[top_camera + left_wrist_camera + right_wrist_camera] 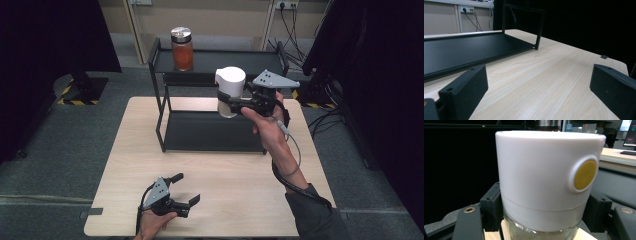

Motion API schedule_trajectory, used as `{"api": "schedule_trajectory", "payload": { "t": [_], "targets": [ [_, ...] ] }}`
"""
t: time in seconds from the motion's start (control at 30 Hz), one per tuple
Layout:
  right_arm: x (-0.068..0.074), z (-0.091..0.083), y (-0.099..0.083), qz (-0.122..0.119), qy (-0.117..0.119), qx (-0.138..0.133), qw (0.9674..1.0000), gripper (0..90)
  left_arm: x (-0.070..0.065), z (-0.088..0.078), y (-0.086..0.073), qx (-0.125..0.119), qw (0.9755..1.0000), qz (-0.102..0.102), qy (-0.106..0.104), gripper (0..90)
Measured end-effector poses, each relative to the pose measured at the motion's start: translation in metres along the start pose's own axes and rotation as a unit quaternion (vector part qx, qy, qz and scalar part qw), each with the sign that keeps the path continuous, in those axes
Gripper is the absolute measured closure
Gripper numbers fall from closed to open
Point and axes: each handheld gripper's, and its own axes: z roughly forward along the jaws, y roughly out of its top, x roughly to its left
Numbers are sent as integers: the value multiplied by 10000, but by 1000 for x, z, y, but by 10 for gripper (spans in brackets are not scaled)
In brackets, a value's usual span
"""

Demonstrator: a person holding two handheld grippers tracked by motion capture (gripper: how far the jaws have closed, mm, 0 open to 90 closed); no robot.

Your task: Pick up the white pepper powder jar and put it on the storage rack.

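**White-lidded jar held up beside the rack**

No brand or lettering can be read on the glass jar with the tall white lid (229, 91); it bears just a plain round yellow button (585, 175). The right gripper (239, 106) clamps the jar from both sides, holding it in the air in front of the black metal two-tier rack (210, 131). The left gripper (186, 189) sits low over the pale wooden table (240, 200), jaws spread wide with nothing between them.

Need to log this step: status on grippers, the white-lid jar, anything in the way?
Right gripper shut on white-lid jar, held over the black rack. Left gripper open, idle on the table. Orange jar on top shelf, well left.
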Motion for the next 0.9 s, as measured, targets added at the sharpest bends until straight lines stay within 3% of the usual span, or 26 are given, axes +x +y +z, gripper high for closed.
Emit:
{"api": "schedule_trajectory", "payload": {
  "t": [0.37,0.5,0.9],
  "targets": [
    [-2,11,25,-8,-63,20,10000,308,1,0,0,-6,10000,-26,-17,9],
    [-8,14,32,128,-62,6,9999,308,1,0,0,7,10000,-23,-21,9],
    [-9,23,58,27,-403,68,9992,307,1,0,0,-2,10000,-16,-13,9]
  ]
}}
